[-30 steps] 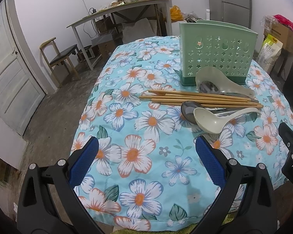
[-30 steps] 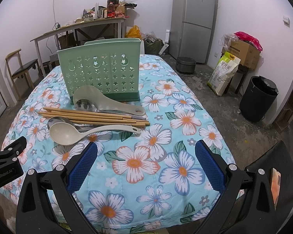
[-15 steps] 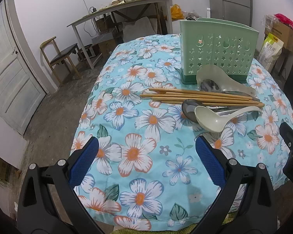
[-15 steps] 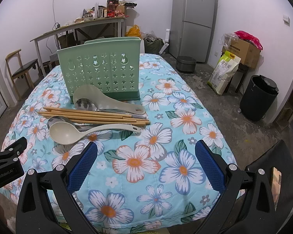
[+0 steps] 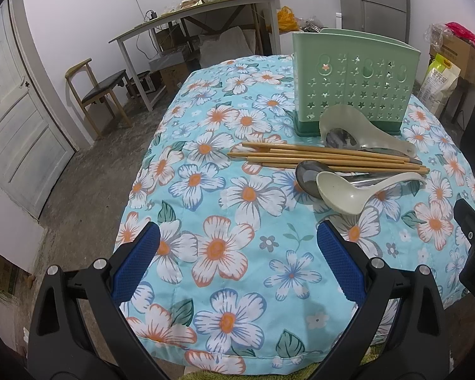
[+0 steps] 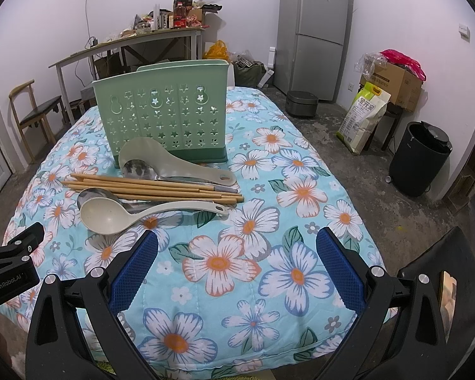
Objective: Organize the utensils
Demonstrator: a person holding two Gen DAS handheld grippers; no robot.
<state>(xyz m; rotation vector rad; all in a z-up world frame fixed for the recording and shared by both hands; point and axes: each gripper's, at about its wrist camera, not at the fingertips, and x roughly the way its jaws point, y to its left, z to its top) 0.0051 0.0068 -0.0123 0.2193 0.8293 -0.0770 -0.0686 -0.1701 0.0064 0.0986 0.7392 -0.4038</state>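
1. Compared with one second ago, the left-wrist view sits slightly higher and nearer; the utensils lie as before, and both grippers remain spread wide.
2. Left gripper [image 5: 237,264]: blue-padded fingers wide apart, holding nothing, hovering over the near edge of the desk covered by a turquoise floral cloth [image 5: 224,209].
3. Right gripper [image 6: 237,264]: likewise wide apart and empty, above the near edge of the same desk [image 6: 269,164].
4. Pale green perforated plastic utensil holder [image 6: 163,120] stands upright at 12 o'clock from the utensil pile; no utensil shows above its rim.
5. Translucent pale rice paddle [image 6: 161,161] lies just in front of the holder's base, with a perforated steel spoon [image 6: 136,168] resting on it.
6. Bundle of wooden chopsticks [image 6: 152,186] lies flat at 6 o'clock from the paddle, tips toward 3 o'clock in the right-wrist view.
7. Steel ladle [image 6: 95,197] and cream plastic soup ladle [image 6: 107,218] lie nearest the grippers, bowls overlapping, handles under the chopsticks' edge.
8. Right-wrist view: left gripper's black body shows at 9 o'clock.
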